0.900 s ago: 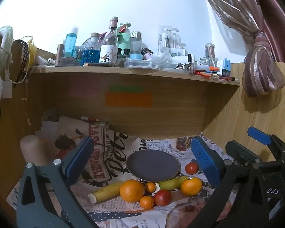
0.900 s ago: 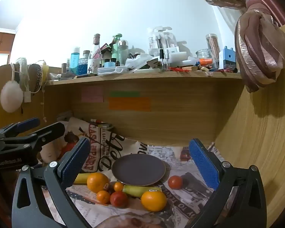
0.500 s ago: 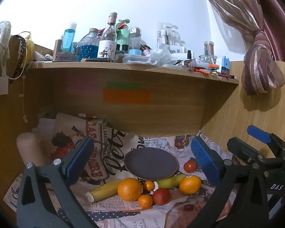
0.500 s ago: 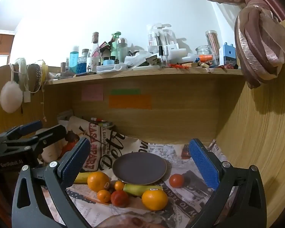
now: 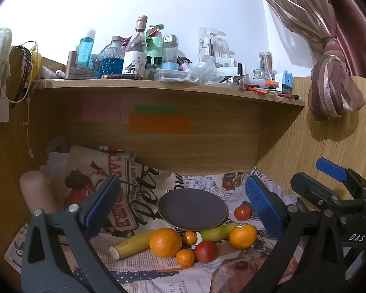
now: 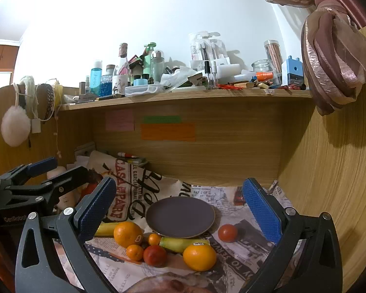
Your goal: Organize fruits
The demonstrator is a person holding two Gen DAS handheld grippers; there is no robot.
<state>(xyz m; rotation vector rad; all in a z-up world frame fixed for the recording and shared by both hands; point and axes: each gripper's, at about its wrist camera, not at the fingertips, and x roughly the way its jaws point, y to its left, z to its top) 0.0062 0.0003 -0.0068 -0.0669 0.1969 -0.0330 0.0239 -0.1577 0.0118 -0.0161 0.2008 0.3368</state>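
Observation:
A dark round plate (image 5: 192, 212) (image 6: 180, 216) lies on the newspaper under the shelf. In front of it sit a large orange (image 5: 165, 242) (image 6: 127, 234), a second orange (image 5: 242, 235) (image 6: 199, 256), two small mandarins (image 5: 185, 257) (image 6: 134, 252), a red apple (image 5: 205, 251) (image 6: 155, 255), a yellow banana (image 5: 131, 243) and a greenish banana (image 5: 218, 230) (image 6: 180, 245). A tomato (image 5: 242, 212) (image 6: 227, 232) lies right of the plate. My left gripper (image 5: 180, 205) is open and empty above the fruit. My right gripper (image 6: 180, 210) is open and empty too.
A wooden shelf (image 5: 168, 88) crowded with bottles and boxes hangs over the alcove. Wooden walls close it on the left, back and right. A curtain (image 6: 329, 56) hangs at the right. A pale cylinder (image 5: 35, 195) stands at the left. The other gripper shows in each view (image 5: 334, 195) (image 6: 36, 183).
Both views have shifted slightly: the shelf and fruit sit a little lower in the frames, as both grippers tilted up or rose a bit. Nothing was grasped or moved.

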